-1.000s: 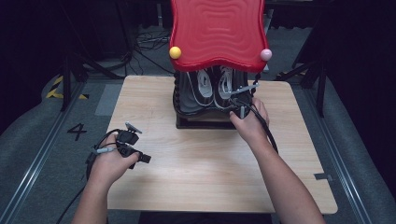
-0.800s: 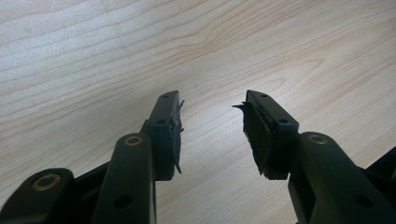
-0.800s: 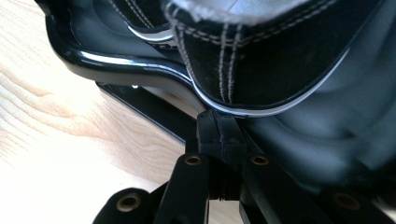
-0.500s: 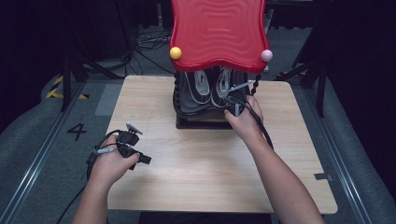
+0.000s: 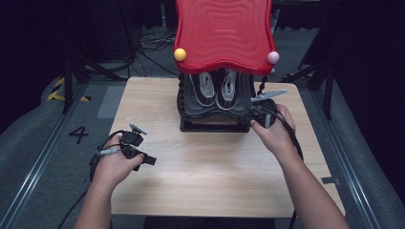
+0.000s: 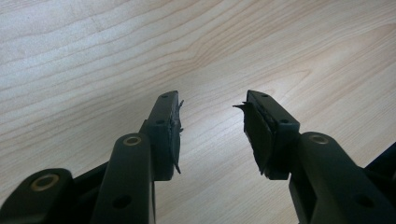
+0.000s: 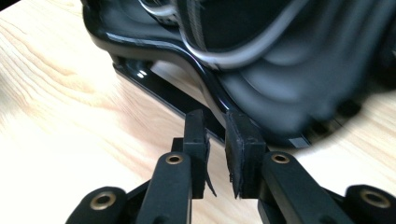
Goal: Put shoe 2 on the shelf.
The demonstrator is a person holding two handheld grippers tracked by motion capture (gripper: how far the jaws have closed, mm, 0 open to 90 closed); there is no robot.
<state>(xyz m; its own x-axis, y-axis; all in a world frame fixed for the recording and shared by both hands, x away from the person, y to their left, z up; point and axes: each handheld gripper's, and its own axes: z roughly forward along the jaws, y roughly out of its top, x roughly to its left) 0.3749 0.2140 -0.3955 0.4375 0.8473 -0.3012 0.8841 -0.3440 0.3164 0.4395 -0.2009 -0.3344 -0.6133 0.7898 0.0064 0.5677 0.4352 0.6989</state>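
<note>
High view | right tongs (image 5: 260,110) just off the shoe rack's (image 5: 215,125) front corner, slightly apart, just opened, nothing between | left tongs (image 5: 143,160) apart, over bare tabletop (image 5: 215,167).

The high view looks down on the table (image 5: 210,186) from above. Each gripper view sits close over that same wood; the right one faces the shoe rack (image 7: 261,88).

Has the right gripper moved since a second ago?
Yes. The right gripper has backed off the shoes, toward the rack's right front corner. Its fingers have just been opening, with nothing between them.
</note>
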